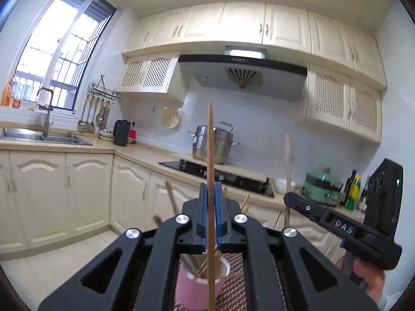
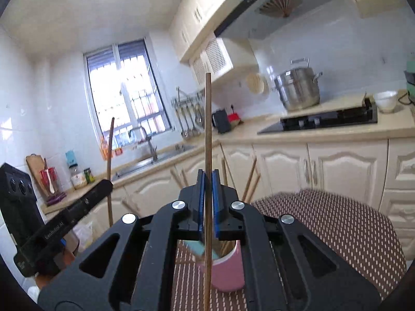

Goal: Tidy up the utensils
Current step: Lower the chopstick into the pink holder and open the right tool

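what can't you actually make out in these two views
- Left wrist view: the bottom end of the chopstick in the left tongs runs off the lower edge.
- Left wrist view: the right tongs' tips are hidden; only the body shows.
- Right wrist view: the inside of the pink cup is hidden by the right tongs, so its chopsticks cannot be counted.
- Right wrist view: the pot is blurred.

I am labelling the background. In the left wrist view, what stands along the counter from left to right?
Sink → black kettle → steel pot → green appliance → bottles.
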`<state>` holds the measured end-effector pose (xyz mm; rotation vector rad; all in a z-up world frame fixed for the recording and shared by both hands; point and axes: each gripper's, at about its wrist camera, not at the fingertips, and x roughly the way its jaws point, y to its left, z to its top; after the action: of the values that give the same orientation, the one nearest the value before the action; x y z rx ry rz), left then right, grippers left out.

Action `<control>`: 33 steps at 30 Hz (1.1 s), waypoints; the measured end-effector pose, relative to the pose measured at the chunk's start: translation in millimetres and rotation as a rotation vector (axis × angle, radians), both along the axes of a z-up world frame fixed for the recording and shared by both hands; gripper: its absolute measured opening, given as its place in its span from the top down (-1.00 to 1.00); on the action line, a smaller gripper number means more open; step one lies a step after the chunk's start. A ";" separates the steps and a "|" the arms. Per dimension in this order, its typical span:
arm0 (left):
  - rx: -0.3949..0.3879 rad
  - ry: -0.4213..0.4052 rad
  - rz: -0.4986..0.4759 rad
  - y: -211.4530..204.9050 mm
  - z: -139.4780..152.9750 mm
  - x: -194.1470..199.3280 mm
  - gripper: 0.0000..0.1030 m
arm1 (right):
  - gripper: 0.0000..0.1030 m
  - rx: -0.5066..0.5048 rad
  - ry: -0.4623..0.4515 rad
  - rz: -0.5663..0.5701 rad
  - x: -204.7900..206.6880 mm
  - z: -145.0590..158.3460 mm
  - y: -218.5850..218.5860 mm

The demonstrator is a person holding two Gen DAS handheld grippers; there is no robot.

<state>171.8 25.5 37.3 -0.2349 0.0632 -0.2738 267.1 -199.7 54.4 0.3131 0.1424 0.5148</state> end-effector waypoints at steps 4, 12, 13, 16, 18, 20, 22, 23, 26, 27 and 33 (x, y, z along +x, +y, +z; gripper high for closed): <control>-0.080 -0.019 -0.012 -1.9 -5.8 21.1 0.90 | 0.89 0.007 -0.052 -0.017 11.7 3.6 6.0; -0.104 -0.046 0.018 -16.9 -20.0 59.9 0.90 | 0.89 0.043 -0.090 -0.024 38.7 -6.7 10.4; -0.094 -0.048 0.028 -20.5 -22.1 63.8 0.90 | 0.89 0.044 -0.091 -0.024 41.6 -8.3 11.1; -0.079 -0.062 0.041 -27.3 -26.8 70.9 0.90 | 0.89 0.044 -0.099 -0.017 49.1 -13.7 12.0; -0.066 -0.075 0.047 -32.2 -28.9 75.4 0.90 | 0.89 0.043 -0.102 -0.016 53.5 -18.0 12.4; -0.050 -0.099 0.062 -36.3 -30.8 76.8 0.90 | 0.89 0.042 -0.103 -0.010 57.1 -22.6 13.0; -0.035 -0.116 0.075 -39.9 -32.8 77.7 0.90 | 0.89 0.040 -0.104 -0.006 59.8 -26.3 14.0; -0.030 -0.129 0.082 -41.7 -34.2 78.1 0.89 | 0.89 0.041 -0.101 0.001 61.0 -28.2 14.6; 0.004 -0.146 0.095 -47.0 -38.9 80.2 0.89 | 0.89 0.030 -0.108 0.015 59.8 -32.3 19.5; 0.007 -0.145 0.093 -47.6 -40.8 81.0 0.89 | 0.89 0.026 -0.110 0.017 59.5 -33.3 20.3; 0.006 -0.114 0.080 -44.5 -47.8 83.1 0.84 | 0.89 -0.023 -0.117 0.030 55.4 -38.1 26.7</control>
<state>254.9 -19.0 -10.6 -0.2152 -0.0579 -0.2073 322.4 -173.0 16.3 0.2584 0.0398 0.5591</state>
